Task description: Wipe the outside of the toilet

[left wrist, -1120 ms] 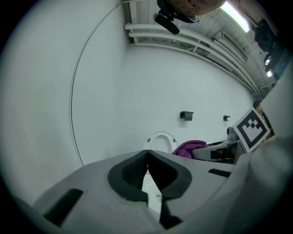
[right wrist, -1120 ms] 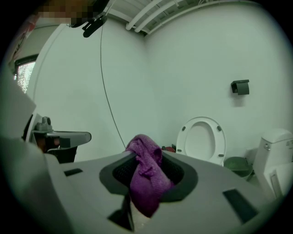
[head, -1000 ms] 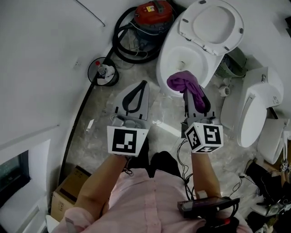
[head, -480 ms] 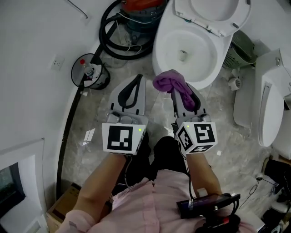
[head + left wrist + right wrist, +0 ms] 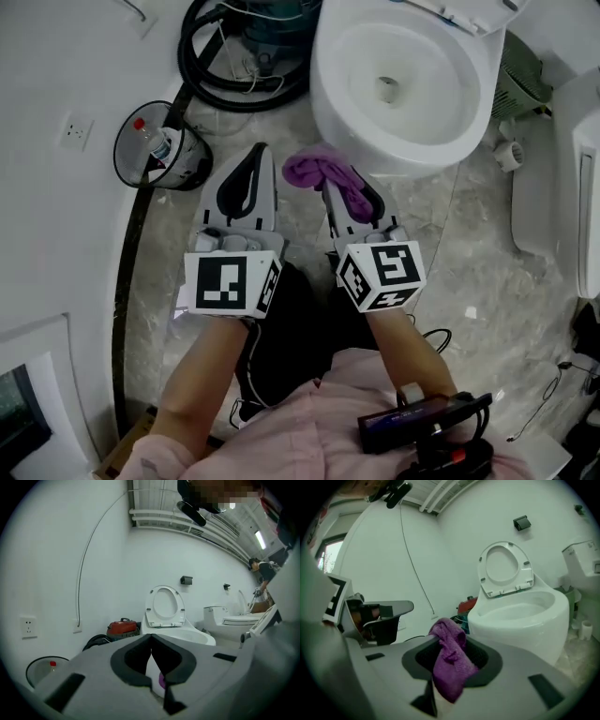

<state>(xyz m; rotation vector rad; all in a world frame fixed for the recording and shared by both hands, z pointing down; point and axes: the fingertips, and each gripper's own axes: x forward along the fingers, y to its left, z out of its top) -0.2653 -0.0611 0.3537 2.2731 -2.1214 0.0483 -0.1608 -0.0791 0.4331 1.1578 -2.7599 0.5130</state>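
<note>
**Cloth held just short of the toilet bowl**

Head view: the right gripper [image 5: 330, 186] is clamped on a purple cloth [image 5: 322, 172], which bunches over the jaw tips and trails back along the jaws. The cloth sits just beside the front left of the toilet [image 5: 412, 161], low on the bowl's outer wall; contact cannot be made out here. The toilet's long axis runs up the picture, with its rounded front towards the person. The left gripper [image 5: 255, 155] hangs beside the right one over the floor, its jaw tips together, holding nothing. A bin [image 5: 141, 167] stands to its left.

Left gripper view: the left gripper [image 5: 151, 637] has its tips meeting and nothing between them. The toilet [image 5: 187, 634] stands straight ahead, its lid upright.

Right gripper view: the right gripper [image 5: 440, 641] pinches the cloth [image 5: 451, 660], which droops over the tips. The toilet [image 5: 525, 620] stands to the right, apart from the cloth, with its lid raised.
</note>
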